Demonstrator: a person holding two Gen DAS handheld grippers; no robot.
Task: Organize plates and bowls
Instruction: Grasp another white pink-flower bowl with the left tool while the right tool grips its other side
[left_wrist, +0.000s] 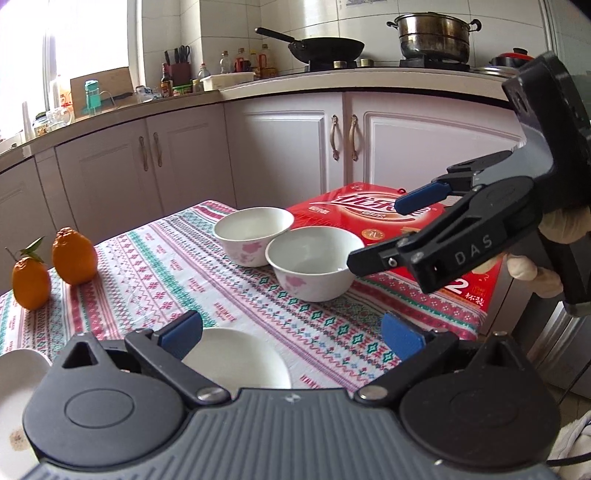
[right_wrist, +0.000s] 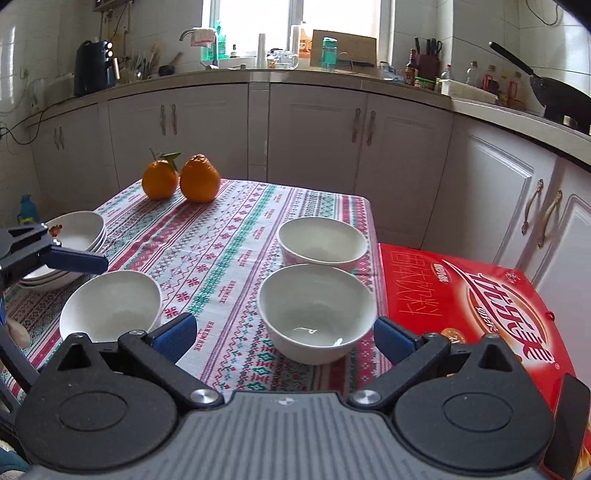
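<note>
Left hand-held gripper (left_wrist: 291, 330) fingers apart, empty, hiding part of a near-edge bowl (left_wrist: 240, 360). Right hand-held gripper (right_wrist: 284, 334) fingers apart, empty, over the desk's (right_wrist: 221, 251) right edge by two touching bowls (right_wrist: 316, 312). Stacked plates (right_wrist: 79, 232) at left edge, partly cut off. Desk middle open.

Right gripper (right_wrist: 284, 338) gapes wide over the round white ceramic bowl (right_wrist: 316, 312); glossy red cardboard box (right_wrist: 461, 295) sits at three o'clock.
</note>
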